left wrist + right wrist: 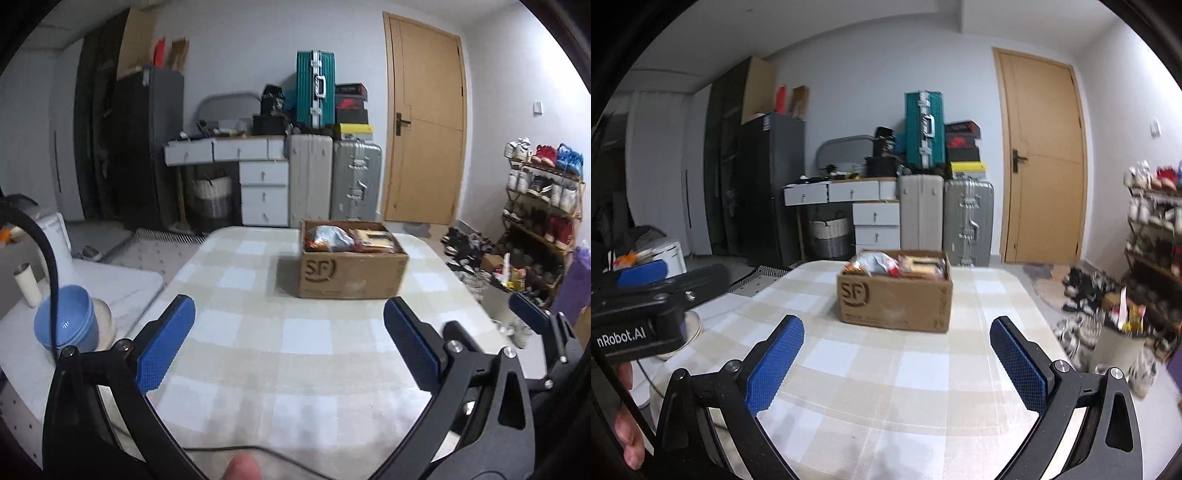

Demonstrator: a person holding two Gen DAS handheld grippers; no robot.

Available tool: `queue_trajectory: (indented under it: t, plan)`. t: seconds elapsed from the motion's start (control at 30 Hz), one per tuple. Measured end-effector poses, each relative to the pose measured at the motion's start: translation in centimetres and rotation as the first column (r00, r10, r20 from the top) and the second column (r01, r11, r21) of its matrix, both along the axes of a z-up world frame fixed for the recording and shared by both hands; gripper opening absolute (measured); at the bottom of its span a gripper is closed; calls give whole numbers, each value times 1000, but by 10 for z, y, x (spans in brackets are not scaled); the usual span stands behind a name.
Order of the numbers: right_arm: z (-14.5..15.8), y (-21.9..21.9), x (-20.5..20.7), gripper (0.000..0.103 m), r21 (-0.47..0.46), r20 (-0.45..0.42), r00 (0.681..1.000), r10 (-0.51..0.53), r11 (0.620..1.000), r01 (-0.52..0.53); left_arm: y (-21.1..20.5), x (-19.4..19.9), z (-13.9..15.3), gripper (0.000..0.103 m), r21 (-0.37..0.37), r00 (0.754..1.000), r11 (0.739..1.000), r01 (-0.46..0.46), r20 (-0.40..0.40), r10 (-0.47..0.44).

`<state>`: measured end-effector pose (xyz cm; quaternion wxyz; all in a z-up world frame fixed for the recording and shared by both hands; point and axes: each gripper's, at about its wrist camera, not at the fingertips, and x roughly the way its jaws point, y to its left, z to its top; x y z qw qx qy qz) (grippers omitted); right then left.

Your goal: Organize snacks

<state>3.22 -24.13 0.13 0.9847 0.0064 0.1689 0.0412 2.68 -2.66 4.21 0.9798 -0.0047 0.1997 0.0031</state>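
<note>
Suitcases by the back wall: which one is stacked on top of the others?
The teal hard-shell suitcase with silver trim. It stands upright on top, above the beige suitcase and the silver-grey ribbed suitcase, which both stand at floor level side by side.

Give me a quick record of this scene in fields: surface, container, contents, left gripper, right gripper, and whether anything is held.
surface: table with checked cloth
container: open cardboard box marked SF, standing on the cloth toward the far end
contents: snack packets inside the box; kinds too blurred to tell
left gripper: open, blue pads apart, short of the box
right gripper: open, also short of the box
held: nothing in either gripper
loose snacks on the cloth: none visible
</note>
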Motion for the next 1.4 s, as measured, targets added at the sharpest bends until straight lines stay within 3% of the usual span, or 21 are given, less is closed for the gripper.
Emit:
queue_trajectory:
  t: [0.07, 0.27, 0.47, 0.8, 1.13, 1.4]
  plan:
    - [-8, -3, 9, 103, -2, -33, 999, -10, 1000, 10, -1, 10, -6, 102, 3, 1000, 1000, -10, 8, 10]
    - [-11, -15, 16, 103, 11, -29, 998, -54, 998, 54, 4, 34, -17, 102, -82, 1000, 997, 13, -24, -15]
    - [-10, -9, 4, 103, -51, -22, 999, -38, 998, 37, -3, 48, -31, 102, -37, 997, 999, 14, -73, -17]
    - [-15, -12, 1, 103, -4, -46, 999, -26, 1000, 26, 4, 65, -46, 102, -94, 993, 995, 26, -114, -37]
    - [-14, -10, 0, 103, -11, -28, 999, -22, 1000, 22, 2, 59, -46, 102, -54, 998, 998, 26, -60, -29]
    - [-14, -10, 0, 103, -10, -27, 999, -21, 1000, 21, 1, 61, -49, 102, -66, 997, 997, 31, -67, -35]
